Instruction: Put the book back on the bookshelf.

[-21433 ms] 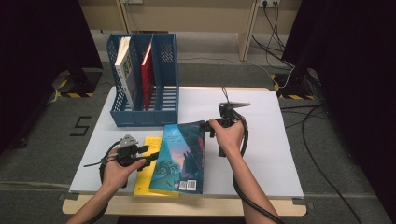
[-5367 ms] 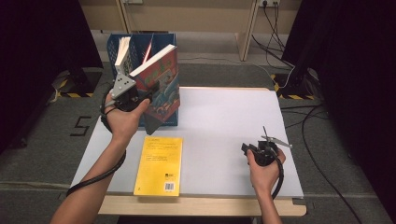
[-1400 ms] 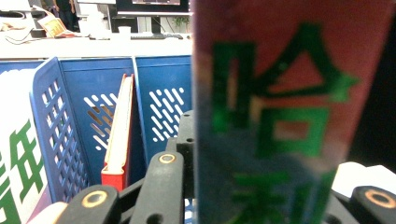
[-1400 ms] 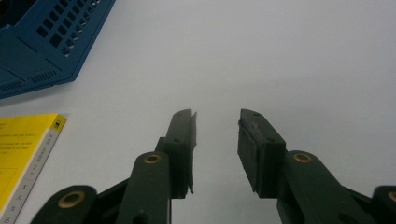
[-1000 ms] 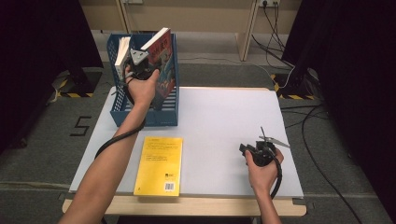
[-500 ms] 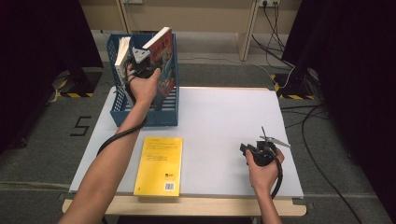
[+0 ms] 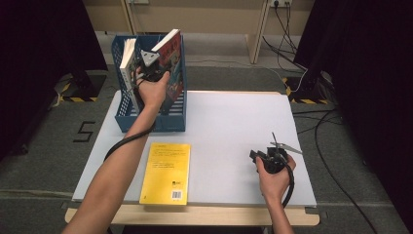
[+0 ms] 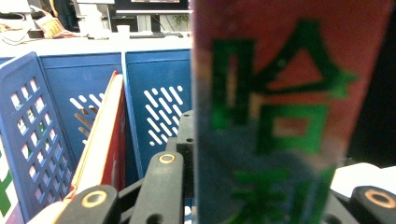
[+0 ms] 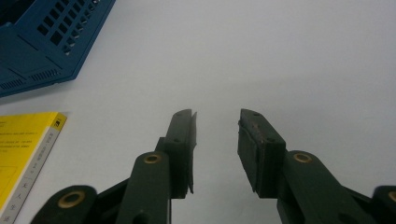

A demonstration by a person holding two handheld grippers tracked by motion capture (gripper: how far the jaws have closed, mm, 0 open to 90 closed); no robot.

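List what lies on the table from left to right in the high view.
Blue file rack with the left gripper holding a red book over it → yellow book → right gripper, jaws apart.

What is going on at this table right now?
A person is filing books. The left gripper is clamped on a red-covered book, holding it tilted over the blue file rack. The right gripper rests open on the white table, and a yellow book lies flat nearby.
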